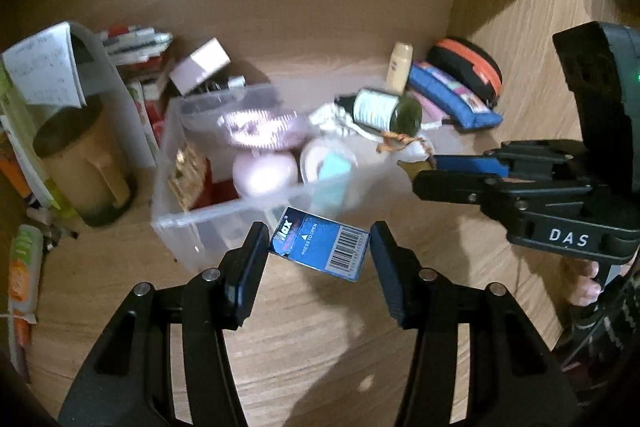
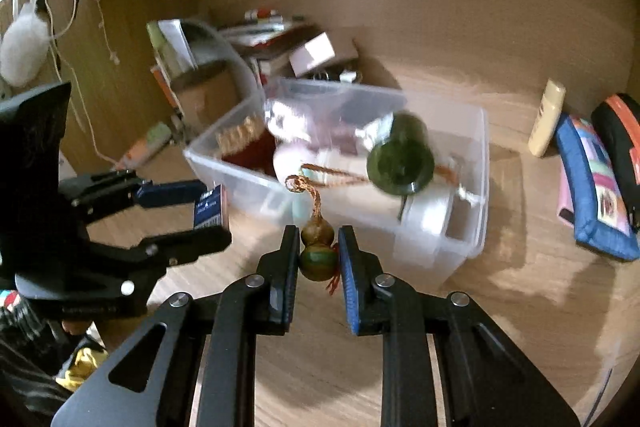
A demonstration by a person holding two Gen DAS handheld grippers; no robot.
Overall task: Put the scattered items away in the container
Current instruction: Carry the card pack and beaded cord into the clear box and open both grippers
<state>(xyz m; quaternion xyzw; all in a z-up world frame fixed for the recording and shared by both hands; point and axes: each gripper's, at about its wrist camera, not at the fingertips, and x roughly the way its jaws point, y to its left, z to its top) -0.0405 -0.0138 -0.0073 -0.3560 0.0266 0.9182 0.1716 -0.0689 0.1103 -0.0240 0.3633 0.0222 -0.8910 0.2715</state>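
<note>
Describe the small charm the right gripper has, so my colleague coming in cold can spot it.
Find the clear plastic container on the wooden desk. Just in front of its near wall, the right gripper is shut on a gourd charm. It is double-bulbed, brown and green, with a braided orange cord looping upward.

Blues, greens and browns over pale wood-grain desk [image 1: 304, 347]

Small blue staple box [image 1: 320, 245] bears a white barcode; brown-and-green gourd charm [image 2: 318, 247] has a braided tan cord; clear plastic container [image 2: 460, 227]; dark green bottle [image 2: 400, 159].

left wrist: angled down, close | right wrist: likewise | shared: clear bin [image 1: 224, 215] [image 2: 460, 227]
</note>
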